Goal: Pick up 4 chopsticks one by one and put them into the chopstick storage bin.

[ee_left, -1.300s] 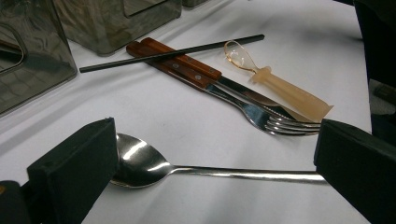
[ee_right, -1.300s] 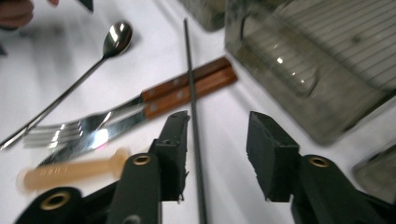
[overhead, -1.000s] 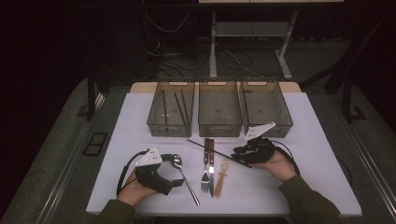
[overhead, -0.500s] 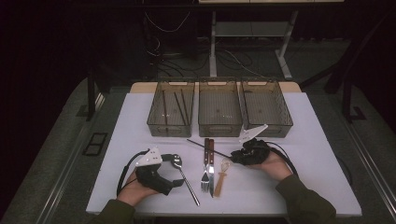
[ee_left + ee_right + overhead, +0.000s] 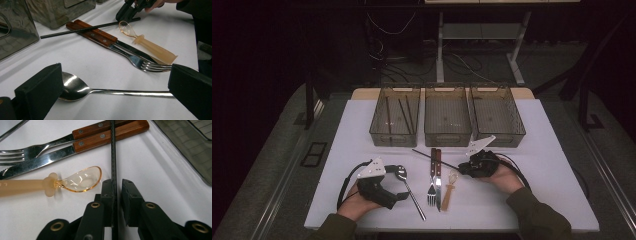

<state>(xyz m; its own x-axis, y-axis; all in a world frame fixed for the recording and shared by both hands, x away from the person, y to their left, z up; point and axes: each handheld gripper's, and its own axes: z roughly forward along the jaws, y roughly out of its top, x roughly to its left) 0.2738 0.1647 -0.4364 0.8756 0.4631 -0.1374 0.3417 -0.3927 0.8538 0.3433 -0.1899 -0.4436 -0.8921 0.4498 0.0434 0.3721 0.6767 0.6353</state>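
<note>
Lying across the wooden handles of the fork [image 5: 37, 150] and knife [image 5: 50, 161], the black chopstick [image 5: 113, 157] is being closed on, one pad touching, by the right gripper [image 5: 114, 195], so it could be pushed sideways into the amber spoon [image 5: 80, 180]; the left gripper [image 5: 112, 85] is held apart around the steel spoon [image 5: 75, 87].

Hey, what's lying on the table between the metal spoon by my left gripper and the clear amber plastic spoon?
A wooden-handled fork and wooden-handled knife lie side by side between the metal spoon and the amber plastic spoon, as the high view shows.
</note>
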